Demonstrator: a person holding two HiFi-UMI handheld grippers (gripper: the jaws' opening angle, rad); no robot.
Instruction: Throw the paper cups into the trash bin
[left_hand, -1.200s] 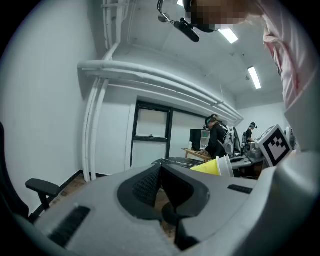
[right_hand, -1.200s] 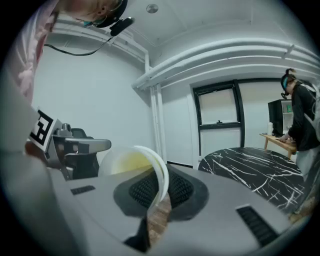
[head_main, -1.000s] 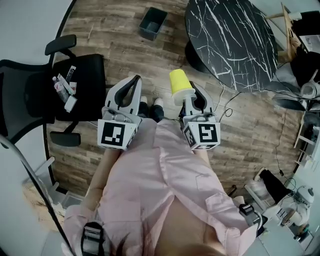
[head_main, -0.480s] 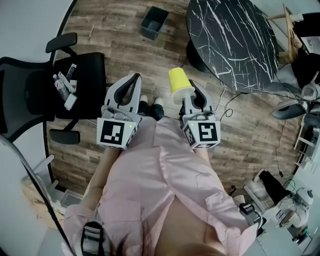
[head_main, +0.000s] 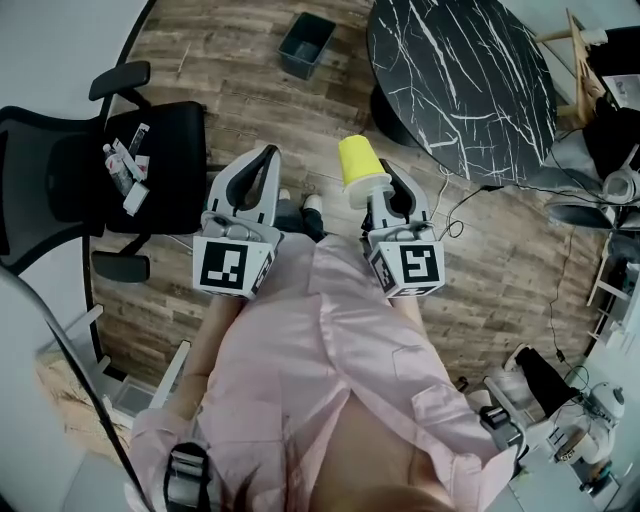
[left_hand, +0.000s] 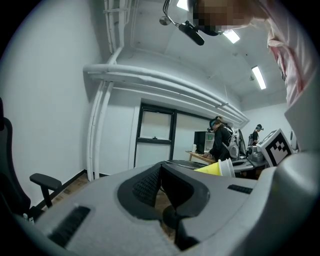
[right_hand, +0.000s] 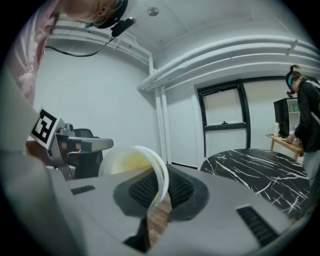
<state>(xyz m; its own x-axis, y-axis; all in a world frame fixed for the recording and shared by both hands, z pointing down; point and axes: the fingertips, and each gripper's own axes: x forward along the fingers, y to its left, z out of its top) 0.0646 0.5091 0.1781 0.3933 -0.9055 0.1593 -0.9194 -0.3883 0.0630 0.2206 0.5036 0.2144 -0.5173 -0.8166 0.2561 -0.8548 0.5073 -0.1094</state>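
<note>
Hardly shifted, the right tool (head_main: 376, 188) stays clenched on the tapered yellow cup's (head_main: 357, 166) rim, the left tool (head_main: 263, 158) clenched empty, with the dark boxy bin (head_main: 306, 44) at upper centre on the plank floor (head_main: 240, 90).

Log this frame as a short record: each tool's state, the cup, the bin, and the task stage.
left tool: shut, empty
right tool: shut on the rim of the paper cup
paper cup: yellow, sticking out ahead of the right tool
trash bin: dark, on the wooden floor ahead, apart from the cup
stage: cup in hand, not yet in the bin
</note>
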